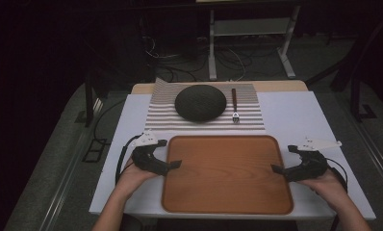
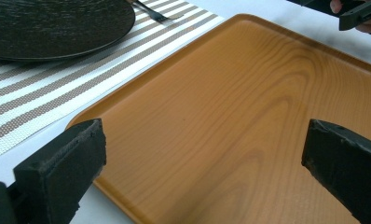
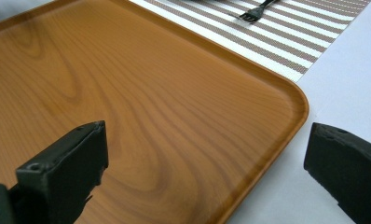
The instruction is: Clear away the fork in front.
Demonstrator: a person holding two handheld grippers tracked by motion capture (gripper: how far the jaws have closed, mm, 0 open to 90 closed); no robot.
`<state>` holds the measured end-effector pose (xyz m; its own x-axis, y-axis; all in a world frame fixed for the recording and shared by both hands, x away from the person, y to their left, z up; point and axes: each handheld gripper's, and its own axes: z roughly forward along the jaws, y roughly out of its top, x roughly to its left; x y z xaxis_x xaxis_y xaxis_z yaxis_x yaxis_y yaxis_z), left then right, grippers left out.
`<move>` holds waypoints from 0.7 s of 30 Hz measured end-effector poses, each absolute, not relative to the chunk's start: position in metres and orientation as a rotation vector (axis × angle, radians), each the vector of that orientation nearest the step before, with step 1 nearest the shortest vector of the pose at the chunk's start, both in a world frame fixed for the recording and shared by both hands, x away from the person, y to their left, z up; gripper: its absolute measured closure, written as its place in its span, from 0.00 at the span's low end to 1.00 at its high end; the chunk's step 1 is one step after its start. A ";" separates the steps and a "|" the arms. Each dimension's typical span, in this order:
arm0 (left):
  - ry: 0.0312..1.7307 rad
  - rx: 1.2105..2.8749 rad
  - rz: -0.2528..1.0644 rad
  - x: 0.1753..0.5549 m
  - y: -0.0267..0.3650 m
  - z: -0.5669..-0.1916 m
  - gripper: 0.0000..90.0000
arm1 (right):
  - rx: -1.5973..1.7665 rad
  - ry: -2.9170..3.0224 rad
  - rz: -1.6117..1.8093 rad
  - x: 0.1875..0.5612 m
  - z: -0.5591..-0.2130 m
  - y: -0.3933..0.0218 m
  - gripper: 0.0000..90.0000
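Left gripper (image 1: 168, 154) jaws wide apart at wooden tray (image 1: 226, 204) left edge, nothing held; right gripper (image 1: 283, 159) same at right edge. Tray sits on table (image 1: 295, 115), near placemat (image 1: 247, 120).

Wooden tray (image 1: 226, 173): rectangular with rounded corners, orange-brown with visible grain, a low raised rim, and a bare inner surface. It lies flat in the lower centre of the high view, long side running left to right, with its far edge just below the striped band at mid-frame. In the left gripper view (image 2: 230, 121) it covers the centre and right of the frame; in the right gripper view (image 3: 141, 102) it covers the left and centre, one rounded corner at the right.
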<state>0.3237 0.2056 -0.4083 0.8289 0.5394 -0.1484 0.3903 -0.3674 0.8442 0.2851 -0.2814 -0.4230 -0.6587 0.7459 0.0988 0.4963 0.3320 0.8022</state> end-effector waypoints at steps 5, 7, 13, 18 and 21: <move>0.694 2.001 0.193 0.324 0.207 -0.409 0.00 | 1.135 2.330 1.225 0.288 -0.424 -0.280 0.00; 0.696 2.002 0.197 0.324 0.209 -0.409 0.00 | 1.142 2.330 1.217 0.289 -0.423 -0.279 0.00; 0.699 1.996 0.201 0.324 0.210 -0.409 0.00 | 1.159 2.346 1.178 0.296 -0.421 -0.275 0.00; 0.701 1.998 0.197 0.325 0.210 -0.410 0.00 | 1.173 2.348 1.137 0.301 -0.416 -0.271 0.00; 0.698 1.999 0.195 0.325 0.209 -0.410 0.00 | 1.183 2.366 1.123 0.306 -0.416 -0.269 0.00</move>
